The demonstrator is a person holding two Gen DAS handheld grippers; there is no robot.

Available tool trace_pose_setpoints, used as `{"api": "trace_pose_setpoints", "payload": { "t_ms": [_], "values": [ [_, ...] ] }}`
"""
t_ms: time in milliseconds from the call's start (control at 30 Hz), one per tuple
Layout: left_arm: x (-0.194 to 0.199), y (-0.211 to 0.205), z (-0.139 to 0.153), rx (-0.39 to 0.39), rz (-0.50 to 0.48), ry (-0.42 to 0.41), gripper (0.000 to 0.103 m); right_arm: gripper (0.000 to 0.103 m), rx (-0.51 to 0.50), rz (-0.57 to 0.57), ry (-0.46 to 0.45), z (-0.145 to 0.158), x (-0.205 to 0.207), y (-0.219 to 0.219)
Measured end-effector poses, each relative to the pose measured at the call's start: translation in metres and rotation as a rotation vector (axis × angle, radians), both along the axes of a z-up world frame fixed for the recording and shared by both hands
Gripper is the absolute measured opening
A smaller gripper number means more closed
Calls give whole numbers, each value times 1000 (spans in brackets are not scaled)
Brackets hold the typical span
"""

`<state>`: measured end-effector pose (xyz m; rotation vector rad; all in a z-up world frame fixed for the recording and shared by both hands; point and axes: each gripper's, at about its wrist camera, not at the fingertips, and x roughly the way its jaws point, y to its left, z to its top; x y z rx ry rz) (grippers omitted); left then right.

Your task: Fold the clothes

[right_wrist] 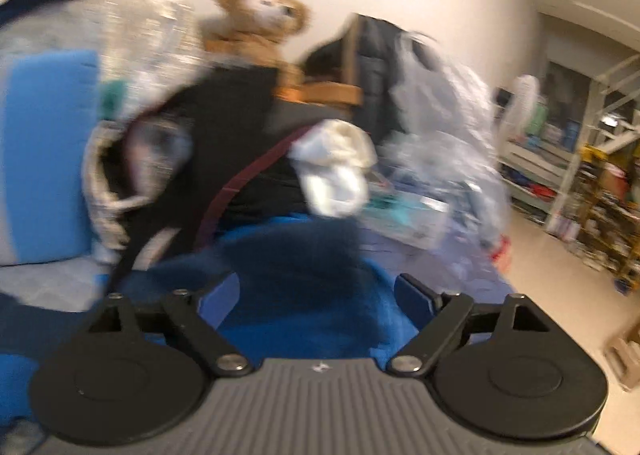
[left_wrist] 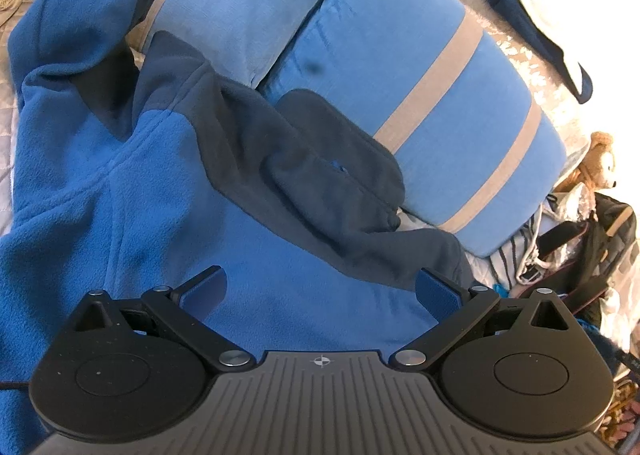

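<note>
1. bedding [left_wrist: 16, 123] carries the work; two striped blue pillows [left_wrist: 440, 95] lie along its far side, with a teddy bear [right_wrist: 260, 11] and piled bags beyond.
2. i see the blue fleece jacket [left_wrist: 120, 175] spread flat on the bed, one sleeve [left_wrist: 80, 15] bent up toward the pillows and the dark hood [left_wrist: 340, 151] lying against them. i judge it is laid out this way so the sleeves can be folded inward.
3. left tool [left_wrist: 318, 287]: jaws spread wide above the jacket body, gripping nothing.
4. right tool [right_wrist: 316, 295]: jaws spread wide over blue fleece, nothing pinched between them.
5. the right view is motion-blurred; i cannot tell which part of the jacket lies under it. the jacket's hem is cut off in both views.
</note>
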<state>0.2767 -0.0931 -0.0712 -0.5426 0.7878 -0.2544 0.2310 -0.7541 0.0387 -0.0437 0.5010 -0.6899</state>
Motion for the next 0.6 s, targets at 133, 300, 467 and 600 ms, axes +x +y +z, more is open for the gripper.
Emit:
{"api": "trace_pose_setpoints", "payload": {
  "t_ms": [133,300,467,600],
  "values": [
    [-1,1,2,7,21,-15,103,103,55,110,-29,11,9,40],
    [-2,4,5,18,67,-36,103,103,73,261,-14,26,28,103],
    [-12,7,16,58,162,-165,103,103,81,409,-9,38,44,170],
    [-17,10,23,63,206,-241,103,103,110,511,-23,51,52,218]
  ]
}}
